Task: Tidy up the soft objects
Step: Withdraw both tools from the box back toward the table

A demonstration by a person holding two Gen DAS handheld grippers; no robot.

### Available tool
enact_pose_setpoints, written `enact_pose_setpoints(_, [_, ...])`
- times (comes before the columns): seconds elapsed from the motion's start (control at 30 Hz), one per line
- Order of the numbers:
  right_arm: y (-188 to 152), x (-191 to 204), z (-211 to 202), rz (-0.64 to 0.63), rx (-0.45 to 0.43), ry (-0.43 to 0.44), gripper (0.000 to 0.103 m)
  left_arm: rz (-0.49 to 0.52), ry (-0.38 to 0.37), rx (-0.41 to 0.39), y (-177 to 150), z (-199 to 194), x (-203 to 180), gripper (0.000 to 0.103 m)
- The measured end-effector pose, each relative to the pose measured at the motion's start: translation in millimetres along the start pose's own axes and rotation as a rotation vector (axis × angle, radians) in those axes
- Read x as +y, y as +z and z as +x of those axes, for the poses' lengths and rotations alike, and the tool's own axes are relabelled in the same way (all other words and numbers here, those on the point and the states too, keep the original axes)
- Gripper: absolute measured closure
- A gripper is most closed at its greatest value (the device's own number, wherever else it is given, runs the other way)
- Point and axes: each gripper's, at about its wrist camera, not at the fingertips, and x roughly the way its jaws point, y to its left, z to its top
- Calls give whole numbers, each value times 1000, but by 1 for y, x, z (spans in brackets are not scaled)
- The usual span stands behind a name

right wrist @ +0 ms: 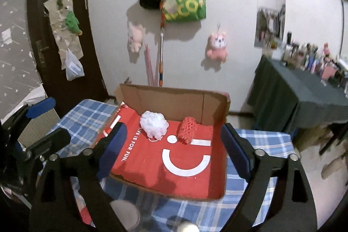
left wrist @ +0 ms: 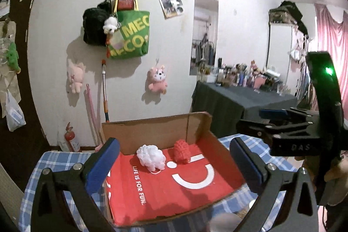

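Sitting in one cardboard box [right wrist: 174,99]: one white puff [right wrist: 154,125], one red spiky ball [right wrist: 187,129]

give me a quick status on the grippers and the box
Left gripper and right gripper open, empty. White pouf and red sponge side by side in cardboard box. Nothing in the way.

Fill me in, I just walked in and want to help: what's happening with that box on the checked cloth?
A person is sorting soft things with two handheld grippers. A white puff and a red knobbly toy already lie side by side in the red-lined cardboard box, near its back wall. The left gripper and right gripper both hover in front of the box, open and empty.
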Motion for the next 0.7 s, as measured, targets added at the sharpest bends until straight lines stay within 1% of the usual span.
enact_pose_setpoints(0.03, [-5, 5, -15, -11, -29, 6, 12, -6, -4, -16, -2, -11, -1, 0])
enact_pose_setpoints(0.23, [-31, 29, -70, -65, -123, 14, 11, -17, -6, -106, -17, -68, -7, 0])
enact_pose_setpoints(0.3, [-42, 35, -86, -78, -157, 13, 6, -14, -4, -134, -25, -85, -10, 0])
enact_pose_setpoints(0.37, [-57, 42, -103, -88, -195, 13, 4, -6, -7, -161, -36, -105, -13, 0])
enact_pose_setpoints(0.43, [-73, 50, -116, -105, -226, 5, 4, -2, 8, -186, -49, -120, -15, 0])
enact_pose_setpoints(0.57, [-103, 61, -133, -114, -261, -24, 4, 15, 27, -226, -76, -146, -25, 0])
enact_pose_setpoints(0.7, [-138, 69, -145, -93, -293, -55, 4, 12, 29, -233, -99, -162, -31, 0])
